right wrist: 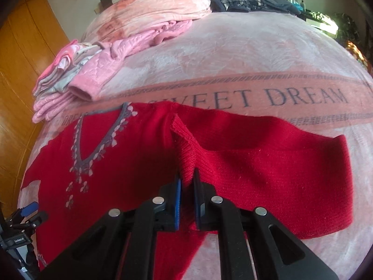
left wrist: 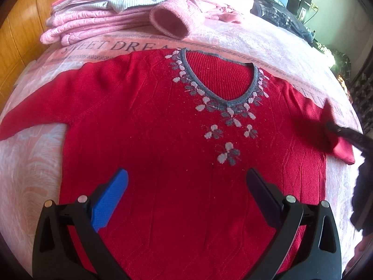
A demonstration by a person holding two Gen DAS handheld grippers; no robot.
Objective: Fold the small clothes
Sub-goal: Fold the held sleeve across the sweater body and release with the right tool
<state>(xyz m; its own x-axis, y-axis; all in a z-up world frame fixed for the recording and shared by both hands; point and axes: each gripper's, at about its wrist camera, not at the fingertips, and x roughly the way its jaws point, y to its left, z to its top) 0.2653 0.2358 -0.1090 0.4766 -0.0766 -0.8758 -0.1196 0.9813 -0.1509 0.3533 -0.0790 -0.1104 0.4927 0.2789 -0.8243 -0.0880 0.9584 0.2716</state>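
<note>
One red sweater (left wrist: 163,121), two tongs (left wrist: 186,184) (right wrist: 187,182), one folded pile (left wrist: 98,16).

**Two wrist views over one bed**

From the left wrist we look forward and down along the left claw (left wrist: 186,186), close above the body of the red sweater (left wrist: 163,121), facing the headboard end of the bed (left wrist: 268,46); the right claw (left wrist: 345,133) enters at the right edge. From the right wrist we look along the right claw (right wrist: 187,182), nearer still, low over the sweater's sleeve (right wrist: 256,158), facing the same way from farther right; the left claw (right wrist: 28,210) shows at the lower left. Both views share the sweater's neckline, the "SWEET DREAM" band (right wrist: 291,98) and the stack of pink clothes (left wrist: 98,21).
</note>
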